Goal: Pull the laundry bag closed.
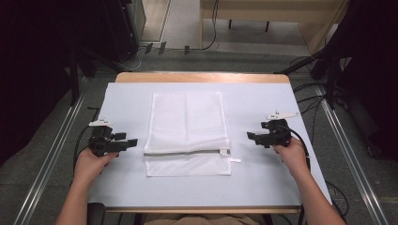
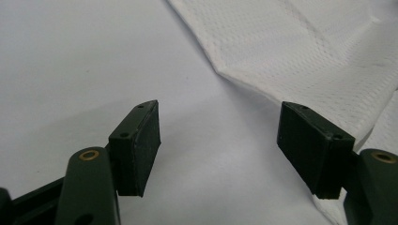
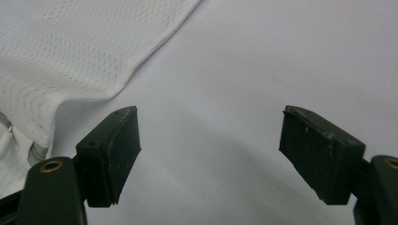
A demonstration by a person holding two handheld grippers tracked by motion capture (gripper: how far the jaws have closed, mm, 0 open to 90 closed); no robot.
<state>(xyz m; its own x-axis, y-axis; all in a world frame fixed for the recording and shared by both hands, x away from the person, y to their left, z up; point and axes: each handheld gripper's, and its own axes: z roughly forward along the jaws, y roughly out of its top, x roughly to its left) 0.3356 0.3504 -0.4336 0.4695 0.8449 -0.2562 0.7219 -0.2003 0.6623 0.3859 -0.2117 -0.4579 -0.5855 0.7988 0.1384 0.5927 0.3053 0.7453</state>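
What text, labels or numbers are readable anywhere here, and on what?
None. The white mesh laundry bag with its grey zipper shows no print or tag text. The pale blue table cover is blank. The black left gripper and black right gripper show no markings.

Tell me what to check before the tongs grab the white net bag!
1. Left tongs open: ok, jaws wide apart.
2. Right tongs open: ok, jaws wide apart.
3. Both tongs empty: ok, only the table cover between the jaws.
4. Net bag lying flat on the table: ok.
5. Zipper shut: looks closed, but cannot tell for sure.
6. Tongs touching the bag: not yet; one waits at each side.
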